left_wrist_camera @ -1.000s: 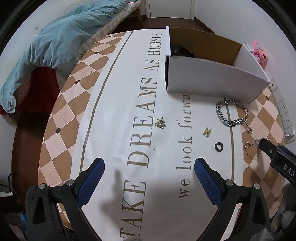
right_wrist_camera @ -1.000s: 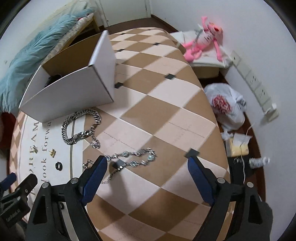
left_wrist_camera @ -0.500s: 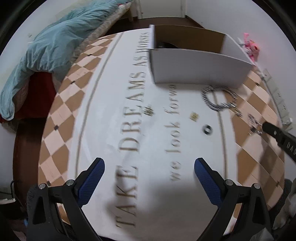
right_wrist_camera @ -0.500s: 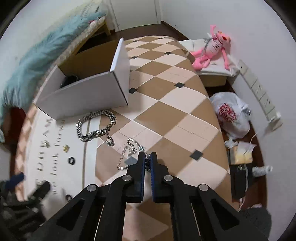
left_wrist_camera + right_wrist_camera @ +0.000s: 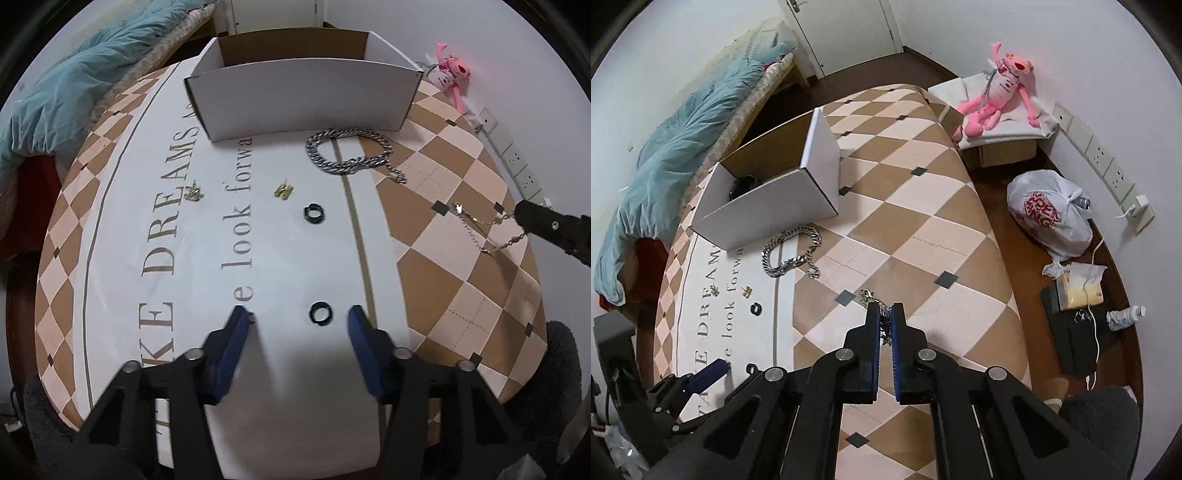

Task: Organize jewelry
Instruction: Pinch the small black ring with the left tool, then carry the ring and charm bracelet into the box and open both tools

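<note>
My right gripper (image 5: pixel 885 309) is shut on a thin silver chain (image 5: pixel 865 296), lifting it off the checkered table; the chain also shows in the left wrist view (image 5: pixel 476 222), hanging from the right gripper (image 5: pixel 521 216). My left gripper (image 5: pixel 300 318) is open, low over the table, with a black ring (image 5: pixel 320 313) between its fingers. A second black ring (image 5: pixel 313 213), a gold piece (image 5: pixel 283 190), a small silver piece (image 5: pixel 193 192) and a thick silver chain (image 5: pixel 351 155) lie on the cloth. A white open box (image 5: pixel 303 99) stands behind them.
The box (image 5: pixel 768 206) holds a dark item (image 5: pixel 744 184). A bed with a teal blanket (image 5: pixel 683 155) is at the left. A pink plush toy (image 5: pixel 1001 92), a white bag (image 5: pixel 1049 214) and floor clutter lie beyond the table's right edge.
My right gripper has shut on the thin chain and raised it. My left gripper has moved right and lower, narrowing somewhat around the near black ring.
</note>
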`<state>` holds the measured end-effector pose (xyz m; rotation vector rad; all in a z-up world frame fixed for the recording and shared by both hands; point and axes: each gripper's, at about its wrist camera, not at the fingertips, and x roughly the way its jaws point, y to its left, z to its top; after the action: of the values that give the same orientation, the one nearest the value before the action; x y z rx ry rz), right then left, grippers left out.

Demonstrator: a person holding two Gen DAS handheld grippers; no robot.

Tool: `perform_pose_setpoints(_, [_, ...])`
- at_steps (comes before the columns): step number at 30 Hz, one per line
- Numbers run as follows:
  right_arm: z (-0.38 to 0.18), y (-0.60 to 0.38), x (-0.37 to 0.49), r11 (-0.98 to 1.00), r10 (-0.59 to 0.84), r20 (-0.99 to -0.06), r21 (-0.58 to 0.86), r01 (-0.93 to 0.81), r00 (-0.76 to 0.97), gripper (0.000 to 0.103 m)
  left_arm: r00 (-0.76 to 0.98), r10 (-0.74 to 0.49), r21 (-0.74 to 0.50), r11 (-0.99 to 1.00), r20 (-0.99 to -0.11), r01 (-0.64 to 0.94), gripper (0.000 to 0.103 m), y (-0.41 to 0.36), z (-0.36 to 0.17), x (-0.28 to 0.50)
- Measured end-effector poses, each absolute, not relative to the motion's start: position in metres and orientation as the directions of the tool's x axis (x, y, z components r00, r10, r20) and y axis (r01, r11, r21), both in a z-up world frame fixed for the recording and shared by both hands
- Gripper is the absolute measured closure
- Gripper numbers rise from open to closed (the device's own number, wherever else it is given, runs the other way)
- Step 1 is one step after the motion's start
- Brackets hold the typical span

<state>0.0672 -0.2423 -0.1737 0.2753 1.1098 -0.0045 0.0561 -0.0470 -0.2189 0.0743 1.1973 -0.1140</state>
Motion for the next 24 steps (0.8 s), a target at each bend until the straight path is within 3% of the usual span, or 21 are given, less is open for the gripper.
perform_pose_setpoints(8, [-0.177, -0.238, 0.065, 0.966, 0.145, -0.886, 0.224, 0.132, 0.441, 0.097, 0.376, -0.063, -0.006, 0.989, -0.924, 0.151, 0.093, -0.053, -0.219, 0.063])
perform_pose_setpoints(16, [-0.151, -0.232, 0.064, 0.959, 0.192, -0.856, 0.268, 0.094, 0.481, 0.097, 0.407, -0.096, -0.03, 0.986, -0.908, 0.165, 0.093, -0.053, -0.203, 0.06])
perform_pose_setpoints(24, [-0.09, -0.216, 0.086, 0.948, 0.265, -0.788, 0.317, -0.003, 0.556, 0.097, 0.524, -0.133, -0.056, 0.986, -0.841, 0.159, 0.093, -0.043, -0.139, 0.077])
